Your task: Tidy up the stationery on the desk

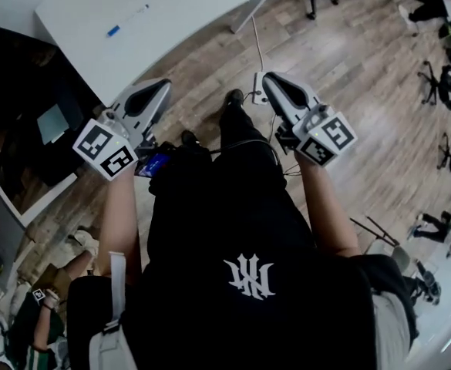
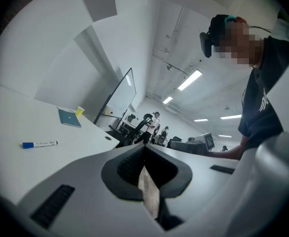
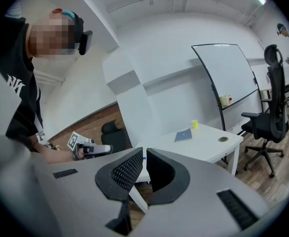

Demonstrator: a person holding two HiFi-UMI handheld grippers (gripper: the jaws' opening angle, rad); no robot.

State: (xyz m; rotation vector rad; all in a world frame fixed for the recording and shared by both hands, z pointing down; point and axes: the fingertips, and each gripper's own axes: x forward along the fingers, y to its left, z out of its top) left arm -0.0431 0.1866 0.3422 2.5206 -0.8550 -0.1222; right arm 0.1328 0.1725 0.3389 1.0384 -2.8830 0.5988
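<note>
Plainly, both claws are clenched and empty: the left claw [image 2: 145, 149] has its jaws pressed together, and the right claw [image 3: 143, 157] shows only a sliver between its jaws. Both hang over the wooden floor [image 1: 348, 91]. A blue-capped marker [image 1: 129, 20] lies on the white table [image 1: 186, 6] at the head view's upper left, well apart from both. The left gripper view also shows a teal notebook [image 2: 69, 118] and a yellow cup [image 2: 79, 111] on that table.

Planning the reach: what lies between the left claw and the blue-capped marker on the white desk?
Nothing: the head view shows bare white desk between left claw and blue-capped white marker.
</note>
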